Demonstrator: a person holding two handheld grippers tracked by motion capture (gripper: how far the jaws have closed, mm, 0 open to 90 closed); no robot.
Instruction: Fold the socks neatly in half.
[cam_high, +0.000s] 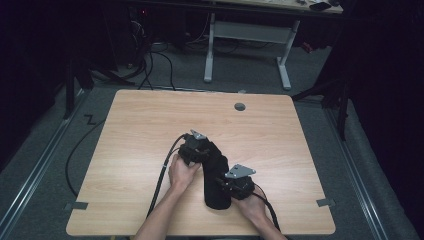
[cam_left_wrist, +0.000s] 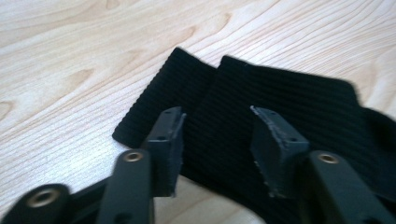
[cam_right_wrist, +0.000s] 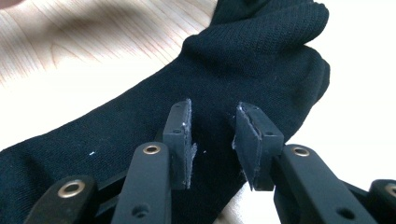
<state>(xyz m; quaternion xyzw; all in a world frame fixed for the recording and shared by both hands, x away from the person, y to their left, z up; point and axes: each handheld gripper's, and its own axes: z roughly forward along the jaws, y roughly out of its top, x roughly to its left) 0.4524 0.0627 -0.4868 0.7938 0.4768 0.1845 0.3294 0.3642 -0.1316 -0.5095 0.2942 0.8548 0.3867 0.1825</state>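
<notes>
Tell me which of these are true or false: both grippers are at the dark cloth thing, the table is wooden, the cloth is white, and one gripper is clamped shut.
1. Both grippers are at the cloth. True: the left gripper and the right gripper each sit over the black socks.
2. The table is wooden. True, light wood grain.
3. The cloth is white. False: it is black ribbed knit.
4. One gripper is clamped shut. False: both stand open, with a gap between the jaws.

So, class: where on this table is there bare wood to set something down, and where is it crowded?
Bare wood lies along the table left edge, across the far side around the grey grommet, and down the right edge. The near centre is crowded: black socks, both tongs and hands.
</notes>
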